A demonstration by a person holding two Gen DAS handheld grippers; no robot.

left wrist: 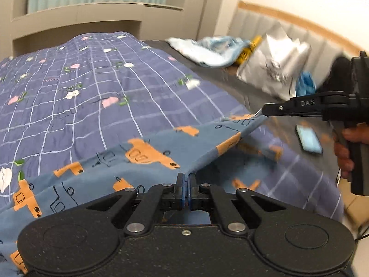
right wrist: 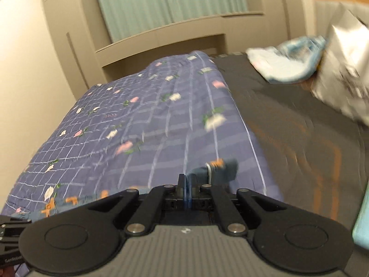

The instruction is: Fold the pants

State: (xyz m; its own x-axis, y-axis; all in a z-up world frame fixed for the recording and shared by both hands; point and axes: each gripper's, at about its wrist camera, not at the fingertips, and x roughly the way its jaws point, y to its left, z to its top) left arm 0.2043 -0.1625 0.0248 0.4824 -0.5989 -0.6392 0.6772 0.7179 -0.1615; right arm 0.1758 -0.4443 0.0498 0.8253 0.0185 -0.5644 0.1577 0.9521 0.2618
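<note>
The pants (left wrist: 143,159) are blue with orange animal prints and lie over a purple checked quilt (left wrist: 80,92) on the bed. My left gripper (left wrist: 185,177) is shut on the near edge of the pants and lifts it. My right gripper (left wrist: 265,110) comes in from the right in the left wrist view, shut on a far corner of the pants and holding it up off the bed. In the right wrist view my right gripper (right wrist: 186,180) is shut on a bunched bit of the pants (right wrist: 219,170).
A light blue cloth (left wrist: 212,50), a silver bag (left wrist: 274,67) and a small blue item (left wrist: 305,85) lie on the dark mattress (left wrist: 230,83) near the headboard. A pale blue flat object (left wrist: 309,138) lies at the right. A wooden window ledge and green curtain stand behind the bed.
</note>
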